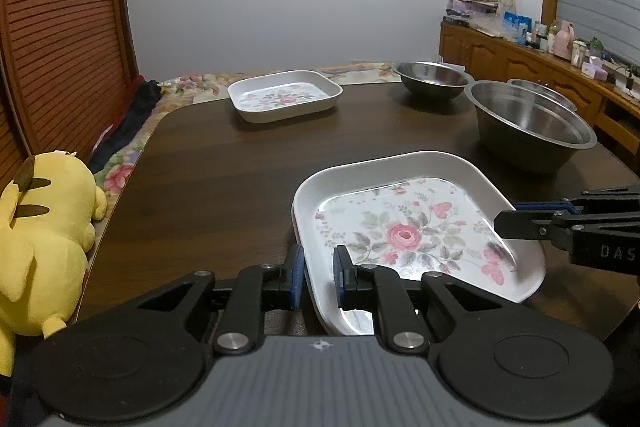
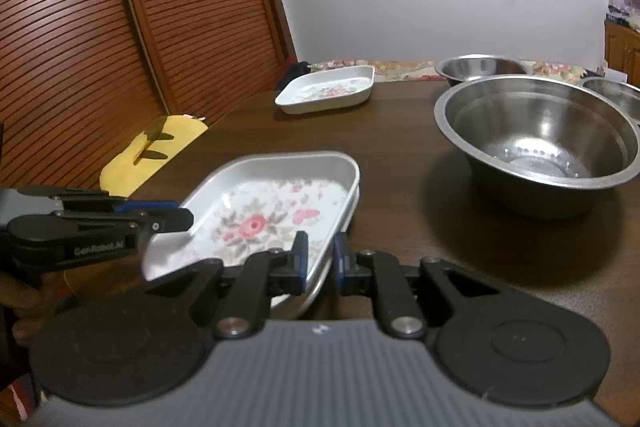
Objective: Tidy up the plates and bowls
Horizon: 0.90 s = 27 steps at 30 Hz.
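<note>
The near plate (image 1: pixel 404 223) (floral, white) is clamped at opposite rims by the left gripper (image 1: pixel 318 277) and right gripper (image 2: pixel 320 263), over the desk (image 1: pixel 224 171) near a bowl (image 2: pixel 540 143).

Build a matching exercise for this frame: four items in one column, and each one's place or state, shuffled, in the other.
Items
1. near floral plate
2. far floral plate
3. large steel bowl
4. yellow plush toy

Places or states
A. off the table's left edge
B. alone at the far side of the table
C. on the table, right of the near plate
D. gripped on two rims by the left hand-held gripper and right hand-held gripper

Pairs: 1-D, 2-B, 3-C, 4-A
</note>
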Each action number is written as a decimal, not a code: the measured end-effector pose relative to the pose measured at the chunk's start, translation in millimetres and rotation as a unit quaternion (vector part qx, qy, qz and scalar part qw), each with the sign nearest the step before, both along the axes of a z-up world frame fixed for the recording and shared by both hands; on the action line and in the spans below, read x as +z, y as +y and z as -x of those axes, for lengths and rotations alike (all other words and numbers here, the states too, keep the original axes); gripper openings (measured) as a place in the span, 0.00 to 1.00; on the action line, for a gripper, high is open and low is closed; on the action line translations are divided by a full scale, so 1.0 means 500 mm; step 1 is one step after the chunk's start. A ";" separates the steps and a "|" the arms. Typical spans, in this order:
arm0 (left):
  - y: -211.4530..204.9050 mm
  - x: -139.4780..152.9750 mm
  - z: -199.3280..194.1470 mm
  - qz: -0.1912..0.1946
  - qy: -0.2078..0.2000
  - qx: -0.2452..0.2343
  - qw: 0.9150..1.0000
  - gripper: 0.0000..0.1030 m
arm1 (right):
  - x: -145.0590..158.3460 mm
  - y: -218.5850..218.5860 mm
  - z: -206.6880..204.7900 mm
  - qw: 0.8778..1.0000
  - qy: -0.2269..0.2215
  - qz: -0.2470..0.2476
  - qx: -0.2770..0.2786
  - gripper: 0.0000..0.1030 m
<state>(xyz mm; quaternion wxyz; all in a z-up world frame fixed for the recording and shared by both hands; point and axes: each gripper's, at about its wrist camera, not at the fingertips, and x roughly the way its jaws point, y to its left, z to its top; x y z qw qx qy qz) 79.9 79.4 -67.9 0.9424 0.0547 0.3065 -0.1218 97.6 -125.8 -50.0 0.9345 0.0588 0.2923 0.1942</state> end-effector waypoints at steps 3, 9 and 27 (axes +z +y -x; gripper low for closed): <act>0.000 -0.004 -0.002 -0.001 0.004 0.001 1.000 0.15 | -0.005 -0.001 0.003 1.000 -0.005 0.002 -0.001 0.14; -0.001 -0.013 -0.005 0.003 0.012 0.006 1.000 0.15 | -0.010 0.003 0.009 1.000 -0.007 0.008 0.000 0.15; 0.013 0.031 -0.013 0.020 -0.012 0.012 1.000 0.19 | 0.037 -0.021 0.009 1.000 -0.023 -0.012 -0.005 0.15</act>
